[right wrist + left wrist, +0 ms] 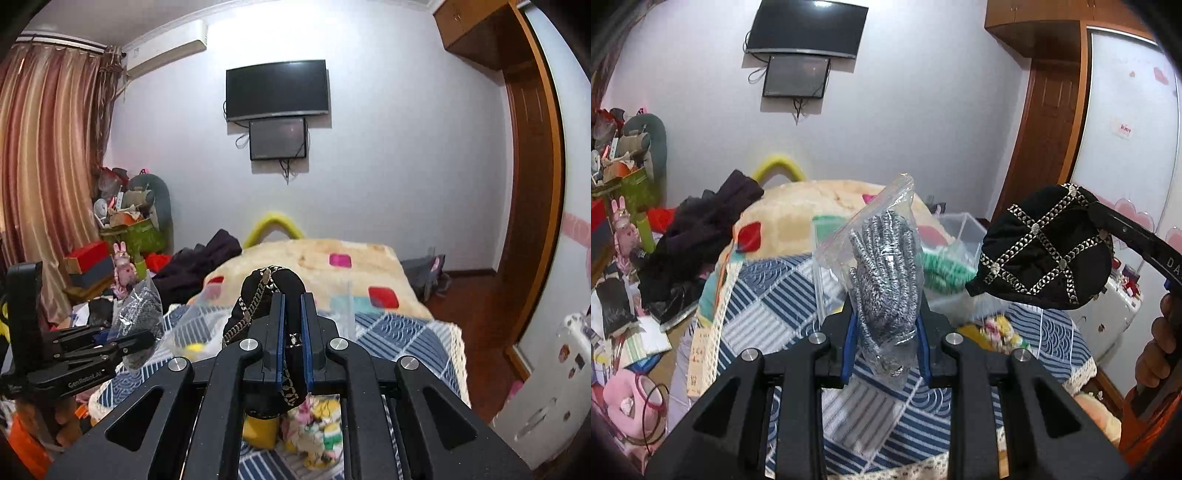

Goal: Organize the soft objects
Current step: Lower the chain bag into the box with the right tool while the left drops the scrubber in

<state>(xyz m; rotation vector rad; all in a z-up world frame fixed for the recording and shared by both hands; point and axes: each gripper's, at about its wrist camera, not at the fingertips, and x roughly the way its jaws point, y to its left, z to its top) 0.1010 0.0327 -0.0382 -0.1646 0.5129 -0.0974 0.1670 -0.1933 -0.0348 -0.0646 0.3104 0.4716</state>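
My left gripper (885,325) is shut on a clear zip bag of grey-white knit gloves (882,269) and holds it upright above the bed. The bag also shows in the right wrist view (142,314), in the left gripper (144,339). My right gripper (292,332) is shut on a black cap with silver chain trim (266,299), held in the air. In the left wrist view the cap (1041,247) hangs at the right, with the right gripper's finger (1123,229) on it.
A clear plastic bin (960,236) with green-white fabric (945,273) sits on the blue patterned bedspread (879,424). A cream blanket (314,258) covers the bed's far end. Dark clothes (701,236) lie left. Floral soft items (317,424) lie below the right gripper.
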